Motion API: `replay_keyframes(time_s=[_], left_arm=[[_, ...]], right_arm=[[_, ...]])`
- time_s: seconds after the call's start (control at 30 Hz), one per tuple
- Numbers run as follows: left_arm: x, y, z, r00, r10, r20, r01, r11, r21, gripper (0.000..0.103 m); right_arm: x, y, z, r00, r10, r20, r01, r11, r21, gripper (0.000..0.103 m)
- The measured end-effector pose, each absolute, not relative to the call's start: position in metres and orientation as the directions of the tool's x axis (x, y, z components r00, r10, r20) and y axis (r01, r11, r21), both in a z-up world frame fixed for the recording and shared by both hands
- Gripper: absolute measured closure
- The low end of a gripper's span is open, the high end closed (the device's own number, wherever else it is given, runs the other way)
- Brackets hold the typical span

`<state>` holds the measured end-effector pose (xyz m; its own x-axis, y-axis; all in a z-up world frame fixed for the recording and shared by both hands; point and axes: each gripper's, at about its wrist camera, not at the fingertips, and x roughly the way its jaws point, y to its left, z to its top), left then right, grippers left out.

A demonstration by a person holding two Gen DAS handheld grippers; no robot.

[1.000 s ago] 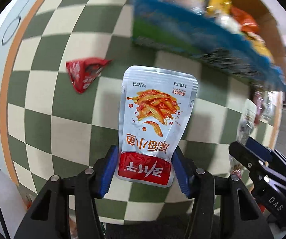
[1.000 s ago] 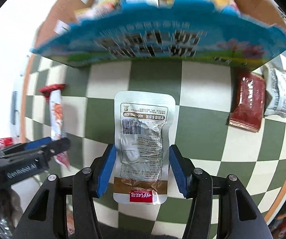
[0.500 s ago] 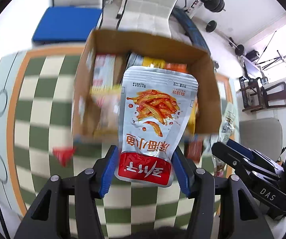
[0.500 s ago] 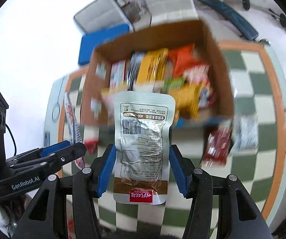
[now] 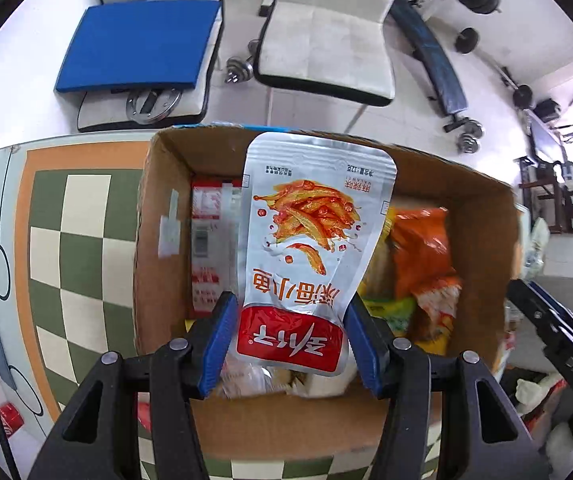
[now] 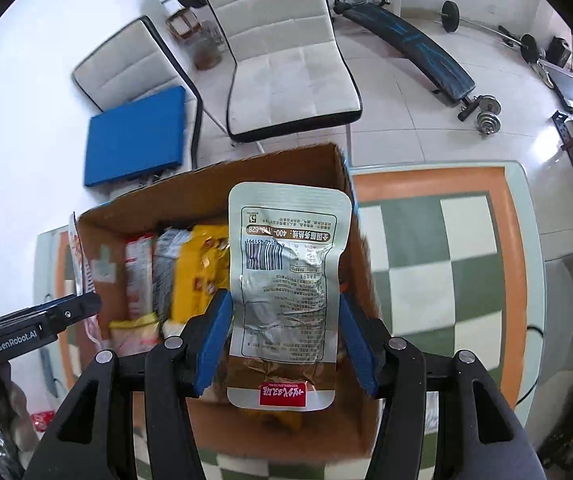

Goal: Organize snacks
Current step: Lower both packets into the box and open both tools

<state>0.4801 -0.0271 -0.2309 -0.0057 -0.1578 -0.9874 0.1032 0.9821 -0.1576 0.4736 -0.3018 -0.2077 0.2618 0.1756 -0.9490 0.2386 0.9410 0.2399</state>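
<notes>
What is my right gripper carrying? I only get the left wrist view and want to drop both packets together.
Observer: The right gripper is shut on a silver foil snack pouch.
Operator: Which face shows?
Observer: The printed back with the barcode faces its camera.
Operator: Is it over the box?
Observer: Yes, it hangs above the open brown cardboard box, close to the box's right-hand wall in the right wrist view.

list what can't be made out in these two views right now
- Box middle, left wrist view: hidden behind the fish pouch in the left tool.
- Box's right half, right wrist view: hidden behind the silver pouch in the right tool.
- Snacks at box's near wall: blurred, both views.
</notes>
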Motion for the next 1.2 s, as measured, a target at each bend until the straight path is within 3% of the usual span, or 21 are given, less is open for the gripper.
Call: replay_keyframes(time_s=[0.3, 0.33, 0.4, 0.43, 1.2], left_arm=[[0.507, -0.028, -0.264, -0.089, -0.132, -0.987, 0.087, 0.986, -0.140, 0.042], [0.508, -0.028, -0.266, -0.099, -0.134, -0.986, 0.084, 0.986, -0.143, 0.040], [0.508, -0.029, -0.267, -0.106, -0.129, -0.986, 0.091, 0.986, -0.139, 0.015], [0.508, -0.028, -0.267, -0.105, -0.123, -0.987, 0.092, 0.987, -0.133, 0.011], [0.438, -0.006, -0.186, 0.134, -0.161, -0.978, 0.122, 0.982, -0.145, 0.011]], right_arm=[[0.515, -0.299, -0.240, 0.205, 0.127, -0.971, 0.241, 0.955, 0.176, 0.043], [0.516, -0.298, -0.242, 0.200, 0.126, -0.972, 0.242, 0.955, 0.174, 0.031], [0.517, -0.296, -0.244, 0.200, 0.135, -0.970, 0.243, 0.953, 0.183, 0.013], [0.518, -0.295, -0.246, 0.200, 0.139, -0.970, 0.240, 0.953, 0.186, 0.013], [0.459, -0.255, -0.214, 0.256, 0.172, -0.951, 0.159, 0.963, 0.217, 0.006]])
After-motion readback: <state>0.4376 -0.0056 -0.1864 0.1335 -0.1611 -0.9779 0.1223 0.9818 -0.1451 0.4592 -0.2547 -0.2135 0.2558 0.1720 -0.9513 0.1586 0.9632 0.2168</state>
